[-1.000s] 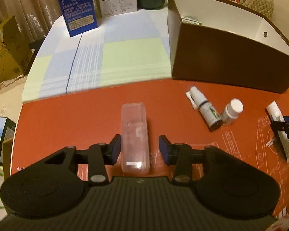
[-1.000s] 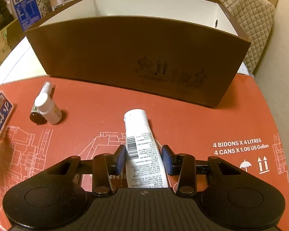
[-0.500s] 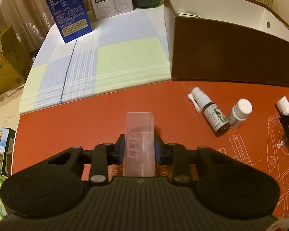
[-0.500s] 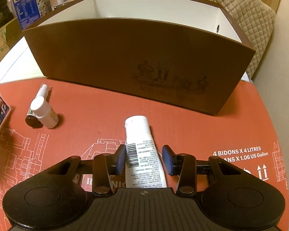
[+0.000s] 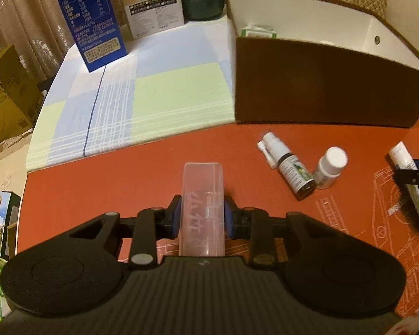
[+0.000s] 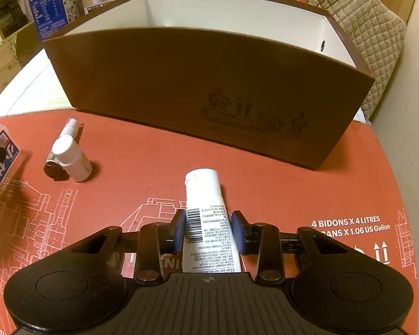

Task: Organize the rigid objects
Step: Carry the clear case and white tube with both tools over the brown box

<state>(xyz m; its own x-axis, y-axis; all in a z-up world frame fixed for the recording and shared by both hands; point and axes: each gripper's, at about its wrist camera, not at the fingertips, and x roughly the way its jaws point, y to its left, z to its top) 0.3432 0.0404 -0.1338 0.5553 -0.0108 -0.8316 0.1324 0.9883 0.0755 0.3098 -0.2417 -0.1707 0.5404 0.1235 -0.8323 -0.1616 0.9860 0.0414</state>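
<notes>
Left hand-held gripper (image 5: pixel 200 220) clamps the clear case (image 5: pixel 202 209), right hand-held gripper (image 6: pixel 208 230) pinches the tube (image 6: pixel 206 220), probably both headed for the box (image 6: pixel 209 89).

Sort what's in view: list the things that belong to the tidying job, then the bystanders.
Job: clear plastic case in the left tool; white tube in the right tool; spray bottle; small white-capped bottle; brown box.

Bystanders: blue carton; checked cloth; quilted chair.

Black ribbed tool (image 5: pixel 201 217) — blue pads (image 6: pixel 178 230)
</notes>
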